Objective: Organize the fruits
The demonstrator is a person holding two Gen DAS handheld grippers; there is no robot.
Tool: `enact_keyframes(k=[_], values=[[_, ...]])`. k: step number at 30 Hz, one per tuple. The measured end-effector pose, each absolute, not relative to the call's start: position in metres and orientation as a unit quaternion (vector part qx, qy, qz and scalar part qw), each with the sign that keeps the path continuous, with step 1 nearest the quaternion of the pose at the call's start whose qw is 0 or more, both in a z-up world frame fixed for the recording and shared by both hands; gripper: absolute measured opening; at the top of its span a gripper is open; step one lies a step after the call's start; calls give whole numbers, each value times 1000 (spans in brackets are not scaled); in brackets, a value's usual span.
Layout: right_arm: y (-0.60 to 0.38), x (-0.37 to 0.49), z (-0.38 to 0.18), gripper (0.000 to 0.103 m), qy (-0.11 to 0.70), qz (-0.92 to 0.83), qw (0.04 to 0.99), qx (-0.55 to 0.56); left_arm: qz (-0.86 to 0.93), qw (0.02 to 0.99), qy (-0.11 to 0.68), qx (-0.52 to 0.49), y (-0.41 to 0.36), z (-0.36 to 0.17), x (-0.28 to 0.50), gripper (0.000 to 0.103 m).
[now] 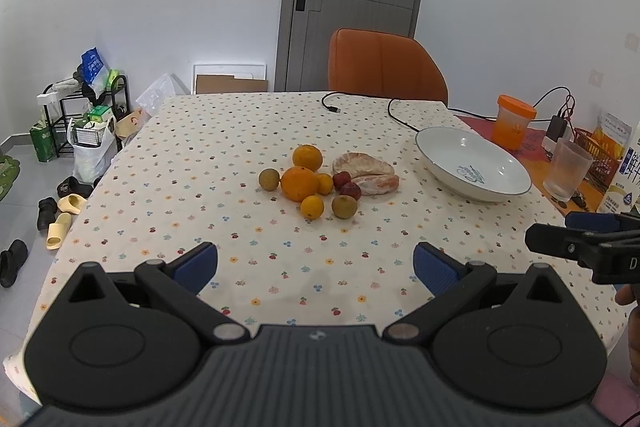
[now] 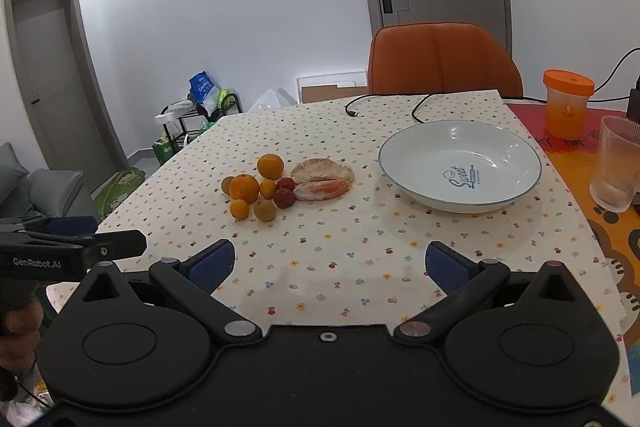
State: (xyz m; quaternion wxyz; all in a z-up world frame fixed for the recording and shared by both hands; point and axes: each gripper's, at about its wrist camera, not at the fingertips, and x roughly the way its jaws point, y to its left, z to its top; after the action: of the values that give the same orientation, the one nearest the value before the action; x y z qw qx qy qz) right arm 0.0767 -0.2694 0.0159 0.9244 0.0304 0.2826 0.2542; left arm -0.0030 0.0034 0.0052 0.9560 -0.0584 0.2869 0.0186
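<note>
Orange citrus fruits (image 1: pixel 299 183) sit bunched mid-counter with two red fruits (image 2: pixel 285 191), brownish round ones and peeled pomelo segments (image 1: pixel 366 171), all touching or nearly so, likely tipped out together for sorting. Just right of the pile, the white bowl (image 2: pixel 516 169) lies empty, probably the place the fruit is meant to go; its base reads "Sweet". Both tools hang over the near edge of the floral-clothed counter (image 1: pixel 248 131): the left hand-held gripper (image 1: pixel 316 269) and right hand-held gripper (image 2: pixel 330 267) are spread wide, holding nothing. "GenRobot.AI" is printed on the left one's side. Far right stand an orange-lidded cup (image 2: pixel 567 103) and a ribbed glass (image 2: pixel 618 163).
</note>
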Motion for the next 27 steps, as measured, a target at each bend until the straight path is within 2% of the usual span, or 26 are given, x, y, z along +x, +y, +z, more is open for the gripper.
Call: enact_keyframes(k=[27], values=[[-262, 103, 4, 103, 293, 252, 922, 29, 25, 960, 272, -65, 9, -8, 17, 103]])
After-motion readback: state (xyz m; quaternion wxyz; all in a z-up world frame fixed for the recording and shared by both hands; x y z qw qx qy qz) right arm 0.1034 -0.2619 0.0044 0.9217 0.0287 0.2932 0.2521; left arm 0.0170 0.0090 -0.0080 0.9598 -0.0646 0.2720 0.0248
